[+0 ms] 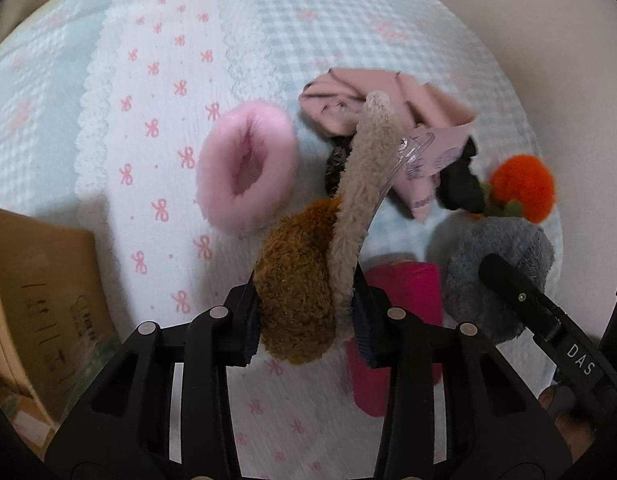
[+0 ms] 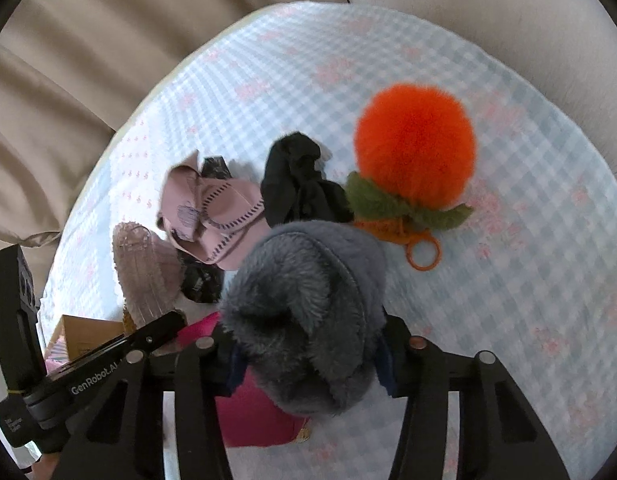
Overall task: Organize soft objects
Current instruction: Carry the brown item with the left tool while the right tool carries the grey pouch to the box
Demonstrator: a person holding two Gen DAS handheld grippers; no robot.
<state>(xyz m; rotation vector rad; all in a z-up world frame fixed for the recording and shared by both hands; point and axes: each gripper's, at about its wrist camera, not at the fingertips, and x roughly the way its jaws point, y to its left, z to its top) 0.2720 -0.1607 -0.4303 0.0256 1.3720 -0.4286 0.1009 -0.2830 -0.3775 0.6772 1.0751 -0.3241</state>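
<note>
Fluffy beige headband with brown plush ear (image 1: 364,184) clamped in the left tongs (image 1: 304,312) above the checked bedspread (image 1: 156,80), grey furry earmuff (image 2: 304,320) gripped by the right tongs (image 2: 308,364), pink fluffy ring (image 1: 246,168), orange pompom keychain (image 2: 416,148), cardboard box (image 1: 40,300) lay nearby.

The crinkled cotton bedspread (image 1: 156,168), woven in pale checks and pink bows, looks matt and puckered. At its centre lies a pink fluffy ring scrunchie (image 1: 246,168), long-piled and silky. At five o'clock from it, a brown curly-pile plush pad (image 1: 296,280) joins a beige bouclé band (image 1: 364,184) backed by glossy clear plastic. The grey plush muff (image 2: 308,312) is dense and soft; at one o'clock from it, the orange fur pompom (image 2: 416,140) is fine-haired. The cardboard box (image 1: 48,300) looks dull and smooth.
</note>
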